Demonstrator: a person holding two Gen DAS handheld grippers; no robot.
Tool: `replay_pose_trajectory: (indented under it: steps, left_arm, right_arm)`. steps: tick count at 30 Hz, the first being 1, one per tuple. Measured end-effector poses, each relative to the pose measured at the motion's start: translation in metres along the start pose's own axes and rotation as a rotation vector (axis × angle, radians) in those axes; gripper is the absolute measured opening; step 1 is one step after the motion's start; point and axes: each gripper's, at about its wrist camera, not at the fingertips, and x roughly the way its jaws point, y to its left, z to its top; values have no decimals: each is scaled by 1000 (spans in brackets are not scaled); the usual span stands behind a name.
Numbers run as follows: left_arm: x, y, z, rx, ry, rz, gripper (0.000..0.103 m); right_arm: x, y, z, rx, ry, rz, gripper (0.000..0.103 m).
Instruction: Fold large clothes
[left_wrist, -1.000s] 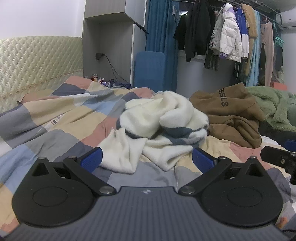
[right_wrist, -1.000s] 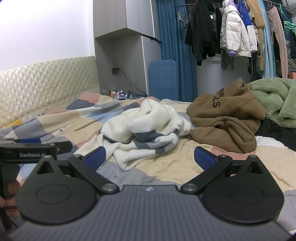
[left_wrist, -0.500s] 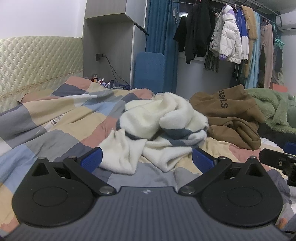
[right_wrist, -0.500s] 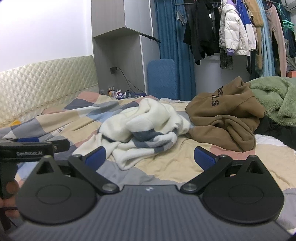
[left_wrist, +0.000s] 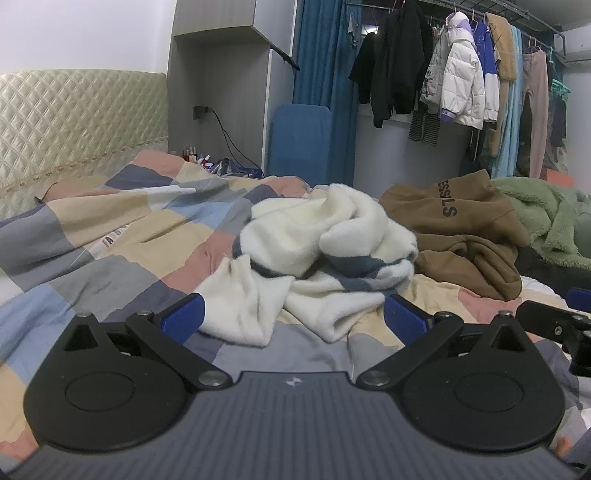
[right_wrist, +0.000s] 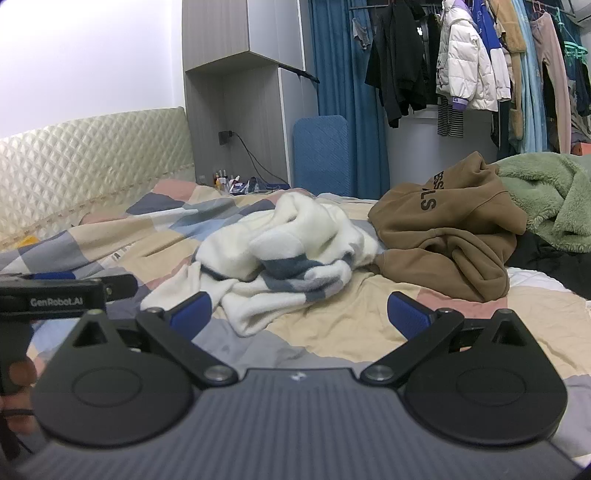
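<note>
A crumpled white fleece garment with grey-blue stripes (left_wrist: 314, 254) lies in a heap on the checked bedspread (left_wrist: 122, 254); it also shows in the right wrist view (right_wrist: 280, 254). My left gripper (left_wrist: 293, 319) is open and empty, just short of the garment's near edge. My right gripper (right_wrist: 299, 317) is open and empty, a little to the right of the heap's near edge. The left gripper's body (right_wrist: 55, 295) shows at the left of the right wrist view.
A brown hoodie (left_wrist: 465, 236) lies bunched to the right of the white garment, with a green fleece (left_wrist: 546, 221) beyond it. A padded headboard (left_wrist: 74, 122) stands at the left. Hanging clothes (left_wrist: 458, 85) and a blue curtain (left_wrist: 317, 74) are at the back.
Both grippers have drifted slightly; the right wrist view has tilted a little, shifting the heap left. Jaws stay open and the garments have not moved.
</note>
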Motion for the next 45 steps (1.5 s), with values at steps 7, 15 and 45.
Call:
replay_pose_trajectory:
  steps: [7, 15, 45]
  left_arm:
    - [0, 0, 1, 2, -1, 4, 103]
    - [-3, 1, -1, 12, -4, 3, 103]
    - [8, 16, 10, 32, -26, 6, 103]
  right_arm:
    - [1, 1, -1, -3, 3, -7, 103]
    - [0, 1, -2, -17, 6, -7, 103]
    - [17, 6, 2, 10, 86, 1, 103]
